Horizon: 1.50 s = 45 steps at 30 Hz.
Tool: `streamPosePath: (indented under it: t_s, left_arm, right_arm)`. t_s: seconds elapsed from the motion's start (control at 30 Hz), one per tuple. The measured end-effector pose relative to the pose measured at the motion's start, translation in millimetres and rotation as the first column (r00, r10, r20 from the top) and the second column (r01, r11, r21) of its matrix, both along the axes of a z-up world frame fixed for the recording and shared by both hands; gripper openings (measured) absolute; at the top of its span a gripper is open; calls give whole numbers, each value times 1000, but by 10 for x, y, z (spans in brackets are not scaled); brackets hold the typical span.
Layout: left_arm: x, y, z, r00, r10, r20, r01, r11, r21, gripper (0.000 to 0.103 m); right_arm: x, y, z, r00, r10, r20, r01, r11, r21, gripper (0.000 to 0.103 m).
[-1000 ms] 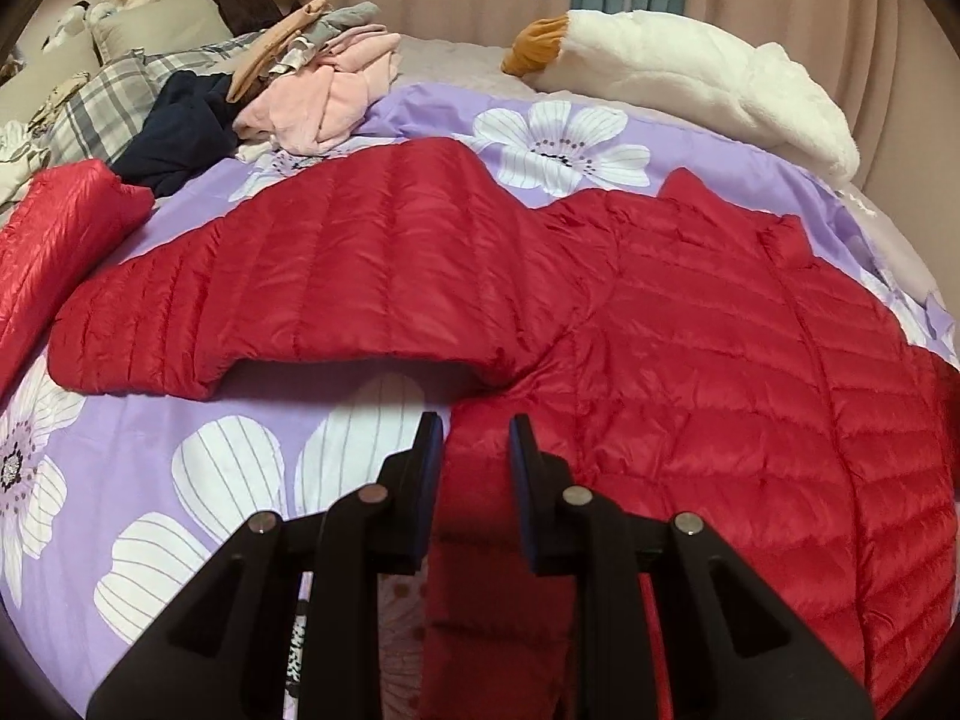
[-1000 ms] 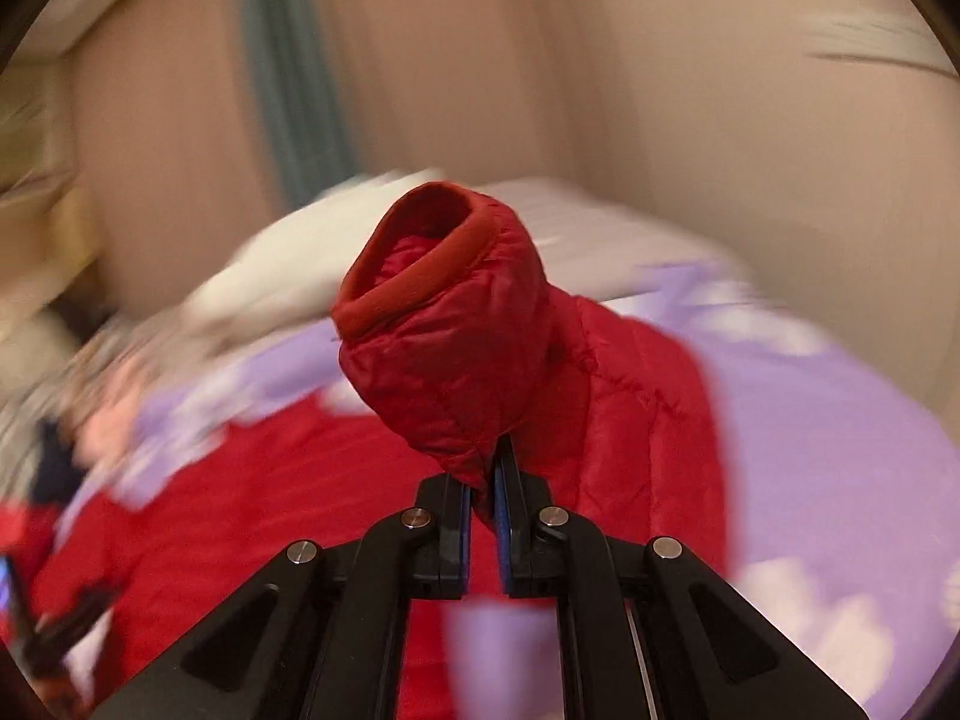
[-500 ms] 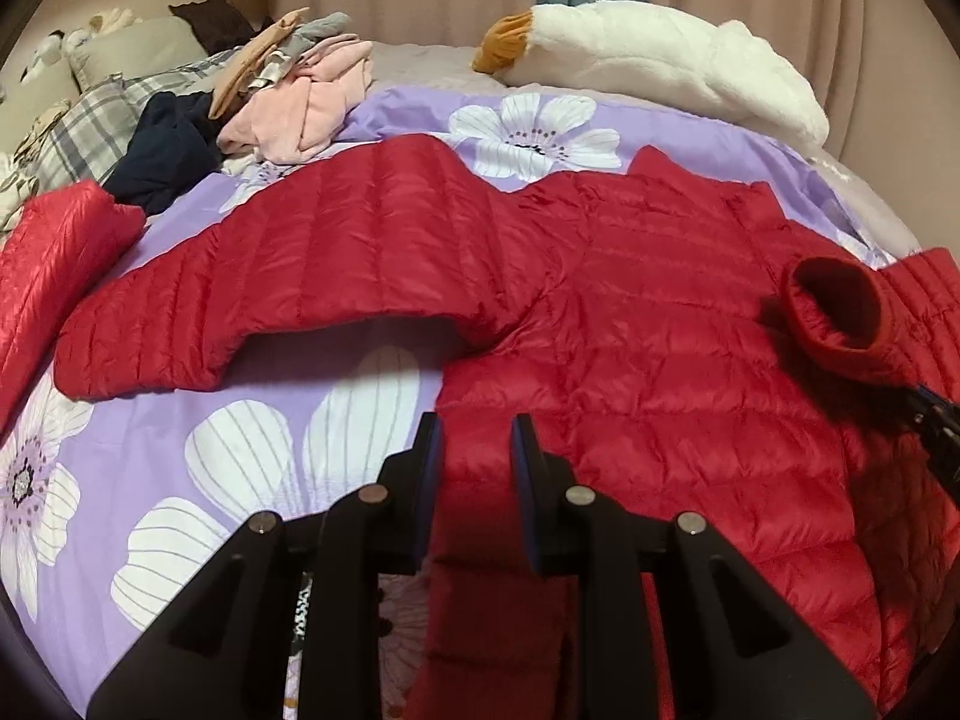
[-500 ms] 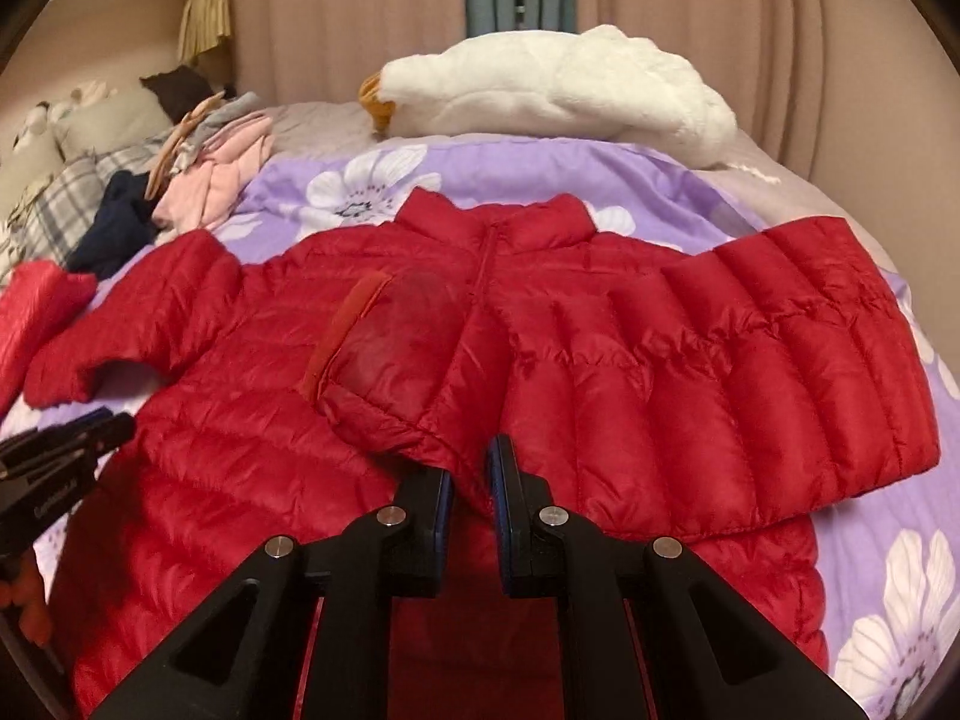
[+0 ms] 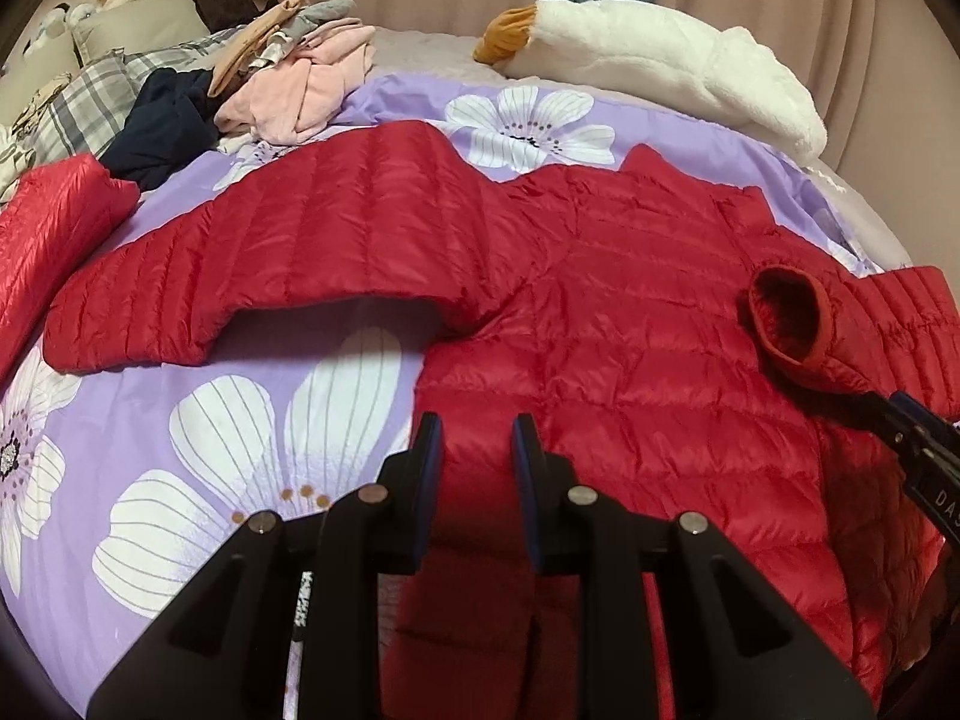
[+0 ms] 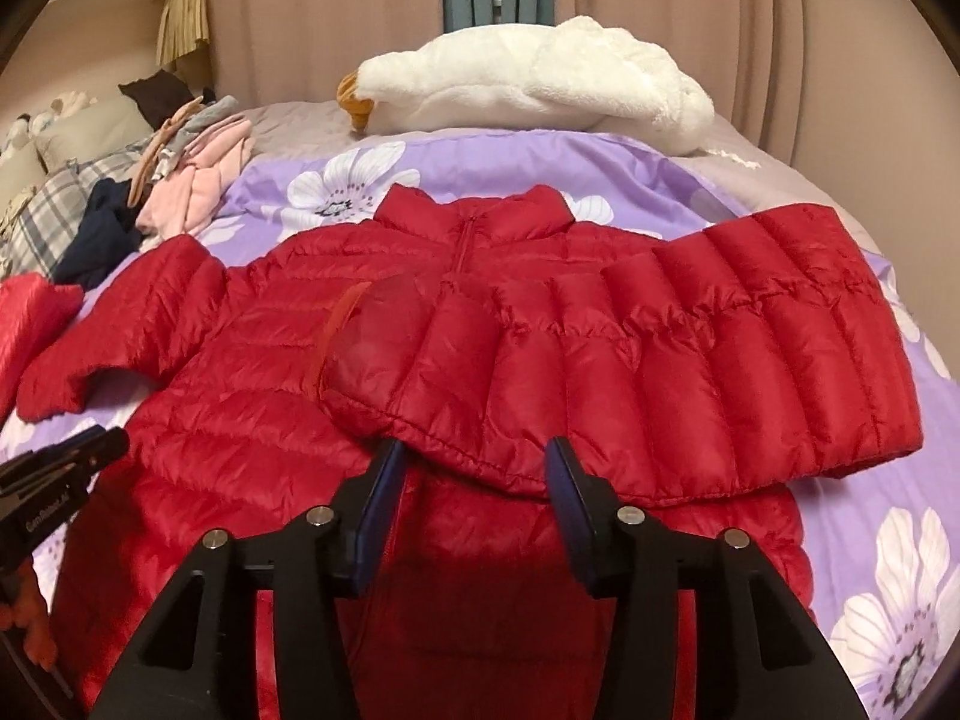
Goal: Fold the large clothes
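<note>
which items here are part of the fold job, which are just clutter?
Job:
red puffer jacket
folded-in sleeve
left tongs, shut on the jacket
right tongs, opening

Clutter:
white plush goose
pink clothes pile
plaid pillow

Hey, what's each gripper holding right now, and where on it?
Left gripper pinches the red jacket at its hem. Right gripper is opening; nothing held, the folded sleeve lies released.

Two black grippers are seen. Each finger is flat, with a blue pad inside. Round silver screws [image 5: 371, 494] are set in the black arms of the left gripper [image 5: 477, 438]. White letters are printed on the side of the right gripper [image 6: 474, 462].
</note>
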<state>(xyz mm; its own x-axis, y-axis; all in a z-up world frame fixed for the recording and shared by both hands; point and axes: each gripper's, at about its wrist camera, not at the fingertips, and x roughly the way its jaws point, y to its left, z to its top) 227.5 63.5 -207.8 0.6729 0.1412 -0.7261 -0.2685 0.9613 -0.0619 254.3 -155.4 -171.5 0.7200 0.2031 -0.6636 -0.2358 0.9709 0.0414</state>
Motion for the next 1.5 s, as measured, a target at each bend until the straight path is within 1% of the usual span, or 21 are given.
streamPosePath:
  t_s: [0.13, 0.27, 0.3, 0.33, 0.4, 0.43, 0.5, 0.6, 0.7, 0.77, 0.87, 0.93, 0.97, 1.0, 1.03, 1.07, 1.13, 1.17, 1.27, 1.4, 1.5]
  left_arm:
    - [-31, -100, 51, 999, -30, 12, 30, 999, -16, 24]
    - [-13, -232, 102, 996, -91, 14, 92, 987, -133, 28]
    - [7, -300, 109, 992, -122, 10, 122, 977, -174, 35]
    - [23, -368, 108, 988, -154, 8, 152, 965, -212, 46]
    - [51, -503, 113, 977, -215, 16, 211, 940, -269, 56]
    - [72, -589, 119, 970, -240, 19, 235, 927, -292, 63]
    - [133, -741, 137, 967, -255, 6, 244, 918, -314, 71]
    - [299, -1004, 171, 952, -307, 18, 291, 883, -369, 71]
    - [531, -1143, 171, 961, -277, 20, 262, 878, -401, 71]
    - [688, -1194, 133, 963, -270, 1, 244, 867, -434, 71]
    - [982, -1318, 0, 964, -262, -42, 209, 848, -487, 69]
    - [1152, -1397, -92, 973, -221, -72, 156, 848, -506, 46]
    - [1206, -1435, -119, 975, -210, -73, 144, 846, -513, 45]
    - [1248, -1472, -127, 979, -194, -60, 137, 849, -510, 35]
    - [1271, -1490, -114, 983, -177, -45, 132, 859, -494, 24]
    - [1285, -1504, -92, 987, -156, -40, 121, 881, -458, 21]
    - [1296, -1475, -28, 994, -100, -32, 82, 929, -362, 18]
    - [1298, -1420, -5, 997, -74, -25, 61, 935, -350, 18]
    - [1287, -1088, 58, 1000, 14, -16, -19, 936, -352, 16]
    - [1137, -595, 204, 993, 111, 37, -96, 955, -281, 15]
    - [994, -220, 317, 979, 186, 79, -163, 959, -231, 16]
  right_arm:
    - [-69, -27, 80, 999, -6, 32, 6, 1000, 0, 62]
    - [-174, -185, 252, 996, -36, 77, 36, 999, -4, 63]
    - [-196, -240, 292, 995, -46, 92, 47, 999, -5, 66]
    - [-226, -324, 341, 991, -66, 117, 69, 998, -14, 73]
    - [-255, -486, 406, 980, -113, 164, 121, 992, -39, 83]
    - [-257, -549, 425, 975, -130, 178, 140, 989, -45, 84]
    - [-209, -801, 452, 959, -205, 197, 219, 974, -55, 84]
    - [-115, -1115, 413, 939, -286, 191, 302, 952, -59, 84]
    - [-44, -1382, 313, 932, -332, 146, 339, 941, -23, 84]
    - [17, -1570, 206, 931, -353, 92, 351, 936, 34, 84]
    - [86, -1749, 99, 927, -372, 43, 369, 927, 63, 84]
    - [107, -1869, 36, 928, -372, 24, 368, 925, 97, 84]
    - [122, -1922, 7, 931, -366, 14, 362, 925, 115, 84]
    - [141, -1973, -32, 932, -362, 2, 359, 925, 125, 84]
    - [148, -2009, -64, 934, -356, -6, 354, 926, 129, 84]
    - [150, -2048, -101, 939, -343, -13, 342, 930, 135, 84]
    - [160, -2079, -158, 954, -298, -37, 300, 941, 155, 84]
    - [164, -2079, -174, 962, -270, -50, 274, 946, 172, 84]
    - [174, -1984, -187, 980, -189, -65, 198, 959, 202, 84]
    - [180, -1564, -196, 995, -98, -35, 100, 993, 67, 84]
    - [198, -1241, -203, 997, -71, -11, 71, 997, 1, 84]
